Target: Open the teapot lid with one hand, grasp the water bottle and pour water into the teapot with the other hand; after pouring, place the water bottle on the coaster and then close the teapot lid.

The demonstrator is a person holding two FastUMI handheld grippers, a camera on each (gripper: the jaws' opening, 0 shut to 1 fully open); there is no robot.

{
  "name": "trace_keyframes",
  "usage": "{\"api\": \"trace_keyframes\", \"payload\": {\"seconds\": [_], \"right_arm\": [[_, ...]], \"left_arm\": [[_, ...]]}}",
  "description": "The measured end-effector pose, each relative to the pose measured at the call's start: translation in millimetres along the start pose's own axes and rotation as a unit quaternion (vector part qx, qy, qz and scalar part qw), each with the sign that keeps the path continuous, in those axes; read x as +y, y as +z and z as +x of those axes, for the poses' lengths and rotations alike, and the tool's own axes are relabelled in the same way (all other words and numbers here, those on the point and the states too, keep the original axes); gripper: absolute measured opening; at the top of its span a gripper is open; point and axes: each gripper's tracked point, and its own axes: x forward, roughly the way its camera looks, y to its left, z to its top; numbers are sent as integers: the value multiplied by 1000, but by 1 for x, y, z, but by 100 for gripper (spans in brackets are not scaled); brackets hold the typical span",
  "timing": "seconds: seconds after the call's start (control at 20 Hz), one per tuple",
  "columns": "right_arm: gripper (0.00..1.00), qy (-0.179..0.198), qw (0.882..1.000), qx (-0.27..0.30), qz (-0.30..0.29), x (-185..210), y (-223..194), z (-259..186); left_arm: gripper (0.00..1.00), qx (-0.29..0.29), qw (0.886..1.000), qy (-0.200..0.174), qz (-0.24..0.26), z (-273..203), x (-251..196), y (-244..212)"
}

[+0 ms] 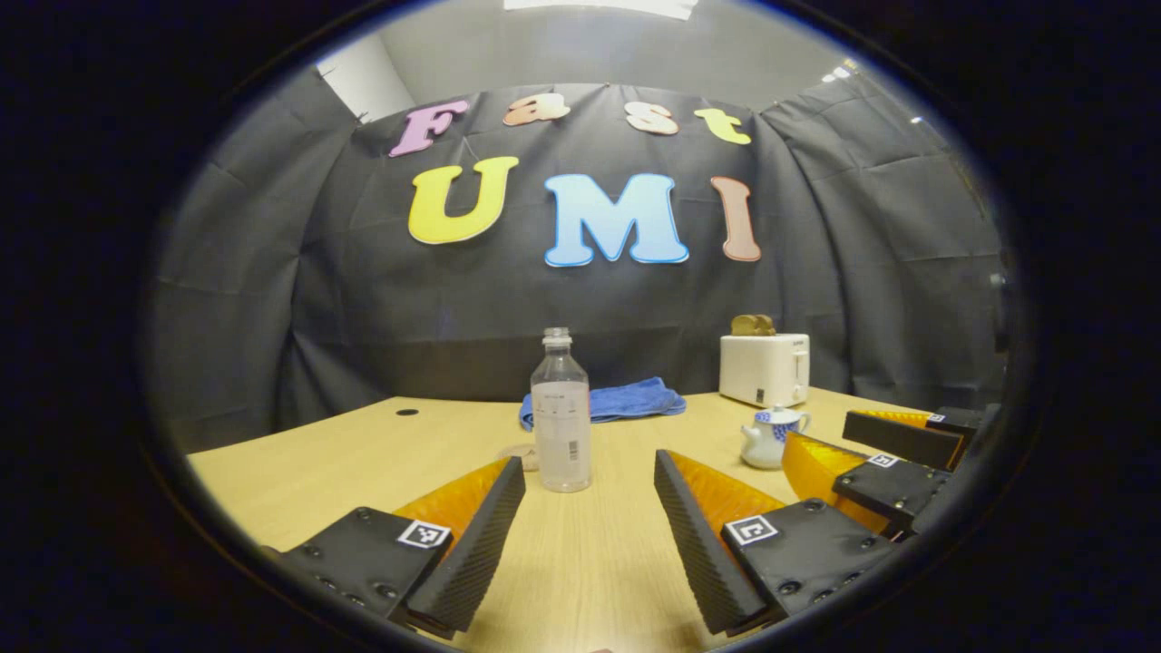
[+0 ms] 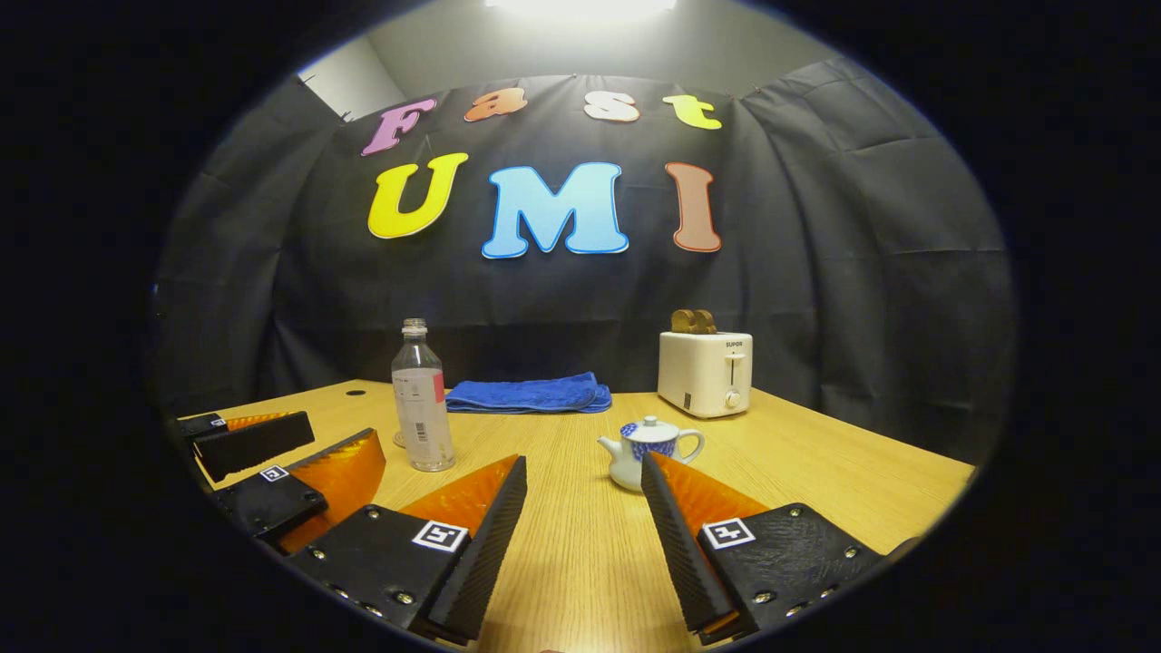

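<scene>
Left hand-held gripper (image 1: 590, 544): jaws spread wide, grasping nothing, ribbed wedge-shaped pads hovering over the pale wood-grain desk (image 1: 299, 462). The water bottle (image 1: 560, 413), clear ribbed plastic, uncapped and upright, stands on the desk ahead between the fingers, apart from them; a round coaster (image 1: 521, 455) lies partly hidden just behind its base. Right hand-held gripper (image 2: 583, 535): likewise released, nothing between its fingers. The teapot (image 2: 646, 451), small, rounded white ceramic with blue pattern, lid seated, sits on the desk just beyond the right finger. Farther back: a folded blue terry towel (image 2: 529, 394) and a boxy white toaster (image 2: 706, 373) with two brown slices (image 2: 692, 321) standing in its slots.
</scene>
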Motion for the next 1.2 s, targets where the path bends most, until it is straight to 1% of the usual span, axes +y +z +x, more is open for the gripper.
{"api": "trace_keyframes", "payload": {"seconds": [0.05,0.15,0.3,0.4,0.55,0.7,0.75,0.9,1.0,1.2], "right_arm": [[79,-1,1000,1,-1,-1,0,0],[79,-5,1000,1,-1,-1,0,1],[79,-7,1000,-1,-1,-2,-1,0],[79,-19,1000,0,-1,-6,0,-2],[79,-18,1000,-1,7,-7,1,3],[79,-28,1000,12,-4,-18,-2,21],[79,-27,999,20,1,-21,-3,31],[79,-44,999,22,11,-43,9,58],[79,-50,998,27,16,-57,13,79],[79,-48,997,54,39,-69,6,110]], "left_arm": [[100,0,1000,3,1,0,2,0],[99,3,1000,22,2,-1,7,-1],[100,0,1000,20,2,-1,7,0],[100,0,1000,20,1,0,6,0],[100,-1,1000,19,3,5,5,2],[99,-2,1000,18,20,19,6,8],[99,-9,1000,16,16,24,7,16],[100,-18,1000,16,-1,43,15,34],[100,-17,1000,21,-11,53,24,35],[100,-1,999,28,-27,69,36,27]]}}
